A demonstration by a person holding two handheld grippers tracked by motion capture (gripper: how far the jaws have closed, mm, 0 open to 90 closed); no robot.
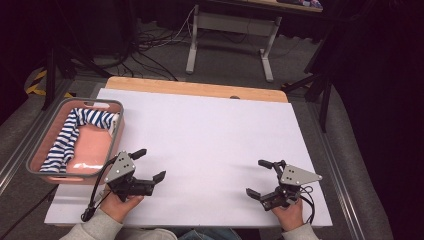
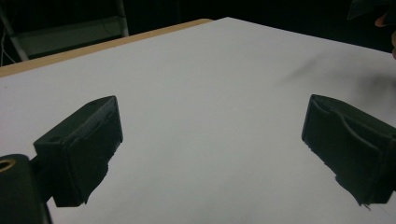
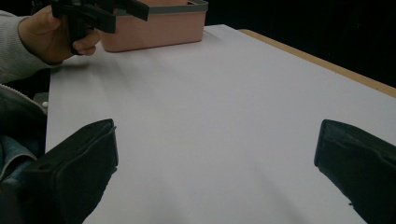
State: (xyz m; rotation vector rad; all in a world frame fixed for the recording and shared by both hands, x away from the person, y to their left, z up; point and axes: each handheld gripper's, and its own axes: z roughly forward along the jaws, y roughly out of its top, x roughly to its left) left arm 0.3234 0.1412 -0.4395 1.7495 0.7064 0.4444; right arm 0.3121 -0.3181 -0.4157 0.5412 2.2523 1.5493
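High view: striped cloth lies draped in the pink basket, left of frame, at the left edge of the white table. Left gripper sits lower left, just beside the basket's near corner, jaws spread, nothing between. Right gripper lower right, well apart from the basket, jaws spread wide, empty, over bare tabletop
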